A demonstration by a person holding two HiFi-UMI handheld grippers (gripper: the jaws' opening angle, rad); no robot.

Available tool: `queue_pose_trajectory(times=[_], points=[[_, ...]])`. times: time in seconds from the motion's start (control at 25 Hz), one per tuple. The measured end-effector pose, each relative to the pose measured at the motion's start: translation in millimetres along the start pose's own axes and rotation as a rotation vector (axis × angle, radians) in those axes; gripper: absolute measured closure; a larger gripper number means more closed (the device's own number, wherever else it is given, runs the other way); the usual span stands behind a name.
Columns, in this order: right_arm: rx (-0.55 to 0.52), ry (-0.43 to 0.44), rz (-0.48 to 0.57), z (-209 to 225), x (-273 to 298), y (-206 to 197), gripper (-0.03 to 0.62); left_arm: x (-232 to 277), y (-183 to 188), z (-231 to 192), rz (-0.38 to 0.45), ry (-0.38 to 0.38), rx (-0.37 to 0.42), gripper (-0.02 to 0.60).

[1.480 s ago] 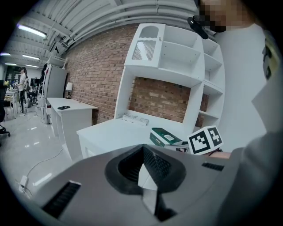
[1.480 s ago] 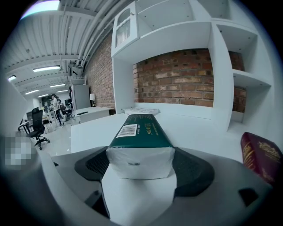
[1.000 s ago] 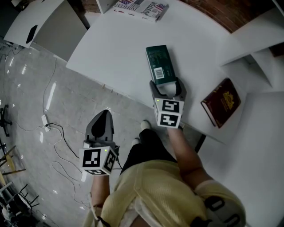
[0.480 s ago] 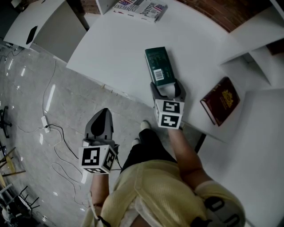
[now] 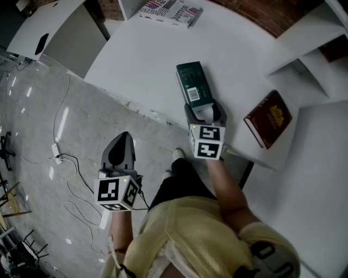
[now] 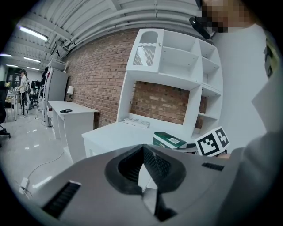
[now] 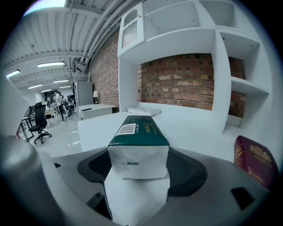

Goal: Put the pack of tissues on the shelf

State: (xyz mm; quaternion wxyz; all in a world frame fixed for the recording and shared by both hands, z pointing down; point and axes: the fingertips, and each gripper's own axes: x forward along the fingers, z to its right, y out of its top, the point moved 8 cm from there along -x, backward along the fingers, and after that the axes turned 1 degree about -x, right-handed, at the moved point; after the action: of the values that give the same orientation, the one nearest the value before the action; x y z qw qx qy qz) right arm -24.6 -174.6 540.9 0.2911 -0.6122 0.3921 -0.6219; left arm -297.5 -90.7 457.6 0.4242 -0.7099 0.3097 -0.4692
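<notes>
The right gripper [image 5: 205,111] reaches forward over the near edge of the white table [image 5: 136,59], the bare right forearm [image 5: 227,187] stretched out almost straight from the body, with the marker cube [image 5: 206,142] at the gripper's rear facing up. Its jaws stand wide and are closing, one on either side of the near end of the pack of tissues [image 5: 194,84]. The pack lies flat on the table – dark green on top with a white barcode label, its long side running away from the person. In the right gripper view the pack's white end [image 7: 138,161] fills the gap between the two dark pads of the right gripper [image 7: 141,170]; the pads sit just beside its sides, and whether they press on it I cannot tell.

The left gripper [image 5: 122,142] is held lower and nearer the body, off the table and above the grey floor [image 5: 43,108], pointing forward, its own marker cube [image 5: 115,191] towards the person. Its jaws are drawn together to a point with nothing between them, as the left gripper view shows [image 6: 142,170].

A dark red book [image 5: 267,118] lies on the table to the right of the pack, well apart from it, near the foot of the white shelf unit [image 5: 304,38]. A newspaper [image 5: 171,10] rests at the far edge of the table – away from both grippers. The pack is on the table, not on the shelf
</notes>
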Motion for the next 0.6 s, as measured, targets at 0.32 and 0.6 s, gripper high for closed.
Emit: queue_pose_trajectory(times=[0.32, 0.6], points=[[0.005, 0.014, 0.048, -8, -29, 9, 0.22, -19, -1, 2, 0.033, -0.007, 0.007, 0.58], [-0.017, 0.028, 0.08, -12, -59, 13, 0.22, -39, 6, 5, 0.075, -0.014, 0.042, 0.58]])
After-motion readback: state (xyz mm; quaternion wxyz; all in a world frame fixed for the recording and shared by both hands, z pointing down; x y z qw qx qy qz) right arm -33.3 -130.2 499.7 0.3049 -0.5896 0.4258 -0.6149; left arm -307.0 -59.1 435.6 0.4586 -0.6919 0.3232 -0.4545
